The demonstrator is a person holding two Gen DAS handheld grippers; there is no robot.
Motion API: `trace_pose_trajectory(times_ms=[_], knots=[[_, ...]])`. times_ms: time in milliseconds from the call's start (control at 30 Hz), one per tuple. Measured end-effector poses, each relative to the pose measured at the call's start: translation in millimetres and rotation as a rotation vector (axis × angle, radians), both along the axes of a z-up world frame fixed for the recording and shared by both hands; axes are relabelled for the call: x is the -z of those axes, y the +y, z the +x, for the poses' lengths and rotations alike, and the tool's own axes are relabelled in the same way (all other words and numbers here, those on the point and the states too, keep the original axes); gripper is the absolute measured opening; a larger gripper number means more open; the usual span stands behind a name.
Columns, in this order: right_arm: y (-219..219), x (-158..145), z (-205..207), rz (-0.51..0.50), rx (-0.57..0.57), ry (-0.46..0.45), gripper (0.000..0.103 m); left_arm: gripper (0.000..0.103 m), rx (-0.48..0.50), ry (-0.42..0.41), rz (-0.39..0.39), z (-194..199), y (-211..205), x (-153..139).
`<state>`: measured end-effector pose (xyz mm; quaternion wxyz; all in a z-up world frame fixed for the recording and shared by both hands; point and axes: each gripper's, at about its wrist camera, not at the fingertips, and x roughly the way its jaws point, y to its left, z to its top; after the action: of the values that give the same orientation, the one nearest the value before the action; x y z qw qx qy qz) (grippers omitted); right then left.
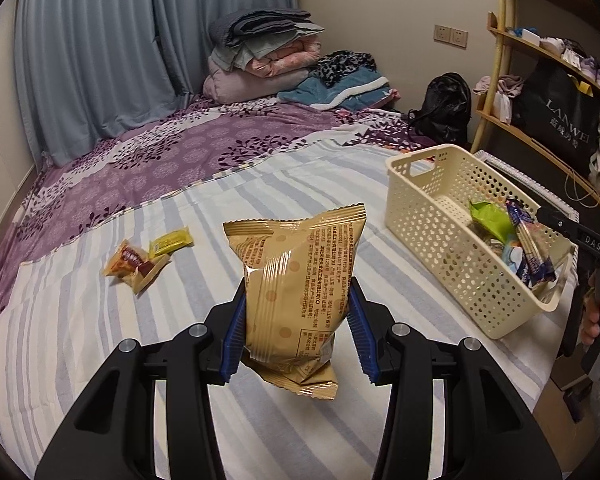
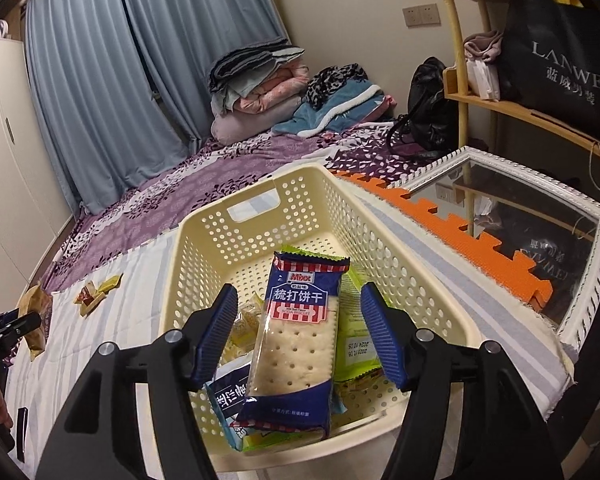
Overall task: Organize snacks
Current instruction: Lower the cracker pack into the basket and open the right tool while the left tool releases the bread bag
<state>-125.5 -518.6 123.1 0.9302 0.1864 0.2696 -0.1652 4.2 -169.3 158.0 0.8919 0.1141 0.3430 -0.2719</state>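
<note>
right wrist, basket [image 2: 300, 192], cracker packet [image 2: 296, 328] inside

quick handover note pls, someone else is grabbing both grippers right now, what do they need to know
Left gripper: shut on the tan snack bag, held above the bed.
Right gripper: open over the cream basket, holding nothing.
Done: the blue cracker pack, a green packet and others are in the basket.
Left: drop the tan bag in, then fetch the small candies on the striped sheet.
</note>
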Motion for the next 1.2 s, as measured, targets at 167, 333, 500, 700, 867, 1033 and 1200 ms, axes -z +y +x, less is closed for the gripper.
trace_pose_trajectory(times_ms=[167, 333, 500, 700, 867, 1033, 1200], knots=[[2, -5, -14, -0.024, 0.019, -0.021, 0.066, 0.047, 0.075, -0.015, -0.002, -6, -32, -8], [-1, -6, -31, -0.019, 0.044, -0.05, 0.069, 0.047, 0.142, -0.01, -0.002, -12, -71, -8], [0, -6, -42, -0.041, 0.048, -0.049, 0.069, 0.047, 0.216, 0.011, -0.012, -20, -112, -5], [-1, -7, -52, -0.053, 0.054, -0.057, 0.069, 0.047, 0.318, -0.001, -0.021, -37, -160, -6], [-5, -6, -59, -0.045, 0.071, -0.054, 0.069, 0.047, 0.355, 0.036, -0.036, -38, -188, -2], [-7, -4, -64, -0.042, 0.082, -0.053, 0.069, 0.052, 0.4, 0.061, -0.049, -41, -209, 0], [-9, -3, -66, -0.035, 0.087, -0.055, 0.069, 0.1, 0.386, 0.017, -0.056, -45, -209, -5]])
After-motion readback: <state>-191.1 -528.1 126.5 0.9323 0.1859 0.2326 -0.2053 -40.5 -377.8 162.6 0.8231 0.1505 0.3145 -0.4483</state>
